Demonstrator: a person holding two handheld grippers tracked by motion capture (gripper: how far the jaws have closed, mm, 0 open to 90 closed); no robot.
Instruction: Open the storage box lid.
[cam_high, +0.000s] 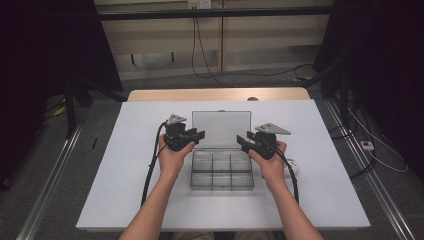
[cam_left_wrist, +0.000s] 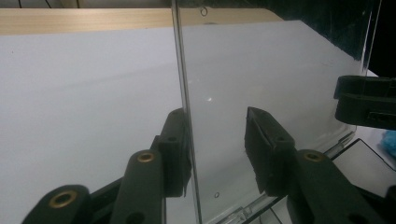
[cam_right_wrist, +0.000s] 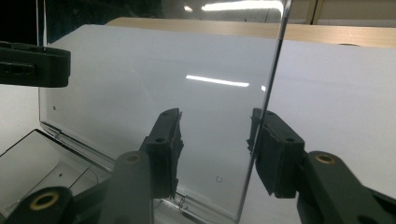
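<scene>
A clear plastic compartment box (cam_high: 222, 172) sits mid-table with its lid (cam_high: 221, 127) standing upright behind it. My left gripper (cam_high: 197, 136) is at the lid's left edge, my right gripper (cam_high: 243, 141) at its right edge. In the left gripper view the lid's edge (cam_left_wrist: 186, 116) runs up right beside the left finger (cam_left_wrist: 175, 144), with a wide gap to the other finger; my left gripper (cam_left_wrist: 217, 116) is open. In the right gripper view the lid's edge (cam_right_wrist: 268, 102) stands by the right finger (cam_right_wrist: 275, 149), and my right gripper (cam_right_wrist: 215, 116) is open too.
The white tabletop (cam_high: 125, 165) has free room left and right of the box. A small blue-and-white object (cam_high: 294, 167) lies by the right wrist. A wooden strip (cam_high: 215, 94) borders the far edge. Cables trail from both grippers toward the person.
</scene>
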